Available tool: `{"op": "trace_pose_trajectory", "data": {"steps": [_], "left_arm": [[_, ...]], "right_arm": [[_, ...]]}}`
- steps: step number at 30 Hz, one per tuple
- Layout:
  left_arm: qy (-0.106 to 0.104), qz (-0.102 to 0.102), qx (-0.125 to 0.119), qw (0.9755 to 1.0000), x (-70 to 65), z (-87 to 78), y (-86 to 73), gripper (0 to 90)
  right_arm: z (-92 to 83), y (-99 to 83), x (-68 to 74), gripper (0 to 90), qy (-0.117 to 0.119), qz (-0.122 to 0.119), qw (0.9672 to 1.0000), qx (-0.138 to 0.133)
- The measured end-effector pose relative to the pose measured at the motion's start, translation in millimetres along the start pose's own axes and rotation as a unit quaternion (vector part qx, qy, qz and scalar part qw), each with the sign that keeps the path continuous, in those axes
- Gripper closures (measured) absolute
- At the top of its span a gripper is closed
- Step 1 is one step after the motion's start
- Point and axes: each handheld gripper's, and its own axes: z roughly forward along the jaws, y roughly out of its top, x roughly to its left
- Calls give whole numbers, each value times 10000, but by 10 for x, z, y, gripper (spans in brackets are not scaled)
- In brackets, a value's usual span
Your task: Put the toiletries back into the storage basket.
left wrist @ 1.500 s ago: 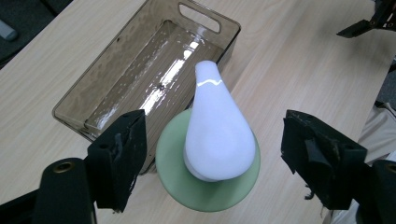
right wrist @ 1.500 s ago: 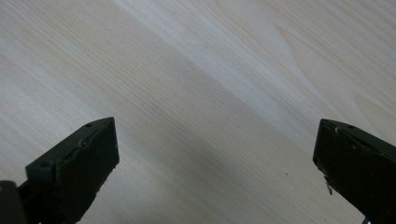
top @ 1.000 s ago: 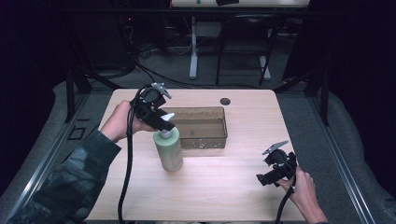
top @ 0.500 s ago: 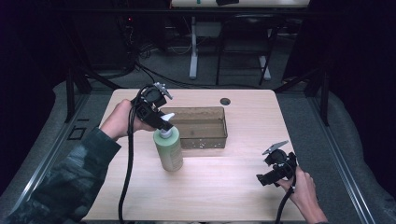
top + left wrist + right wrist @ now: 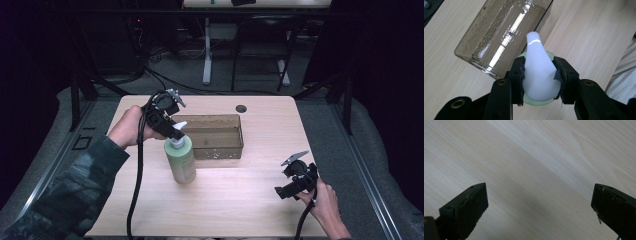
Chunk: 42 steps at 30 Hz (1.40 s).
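Since a moment ago little has moved: your left gripper (image 5: pixel 539 75) stays clamped on the white pump top (image 5: pixel 539 72) of the green bottle (image 5: pixel 181 159), upright just beside the clear bin (image 5: pixel 220 145), while your right gripper (image 5: pixel 295 181) idles wide open and empty.

No legible text, label, brand, number or sign is found on any surface. The green bottle (image 5: pixel 181 160) carries no readable label on its visible side. The clear plastic bin (image 5: pixel 215 135) and the wooden table (image 5: pixel 250 200) bear no markings.
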Motion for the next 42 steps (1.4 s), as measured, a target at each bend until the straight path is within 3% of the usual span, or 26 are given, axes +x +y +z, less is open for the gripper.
{"op": "trace_pose_trajectory", "data": {"steps": [12, 42], "left_arm": [[2, 102, 156, 9998, -9, -24, 31, 628], [74, 291, 197, 9994, -43, -268, 147, 629]], "right_arm": [[2, -3, -9, 4, -9, -16, 10000, -15], [1, -6, -1, 4, 12, -2, 10000, 4]]}}
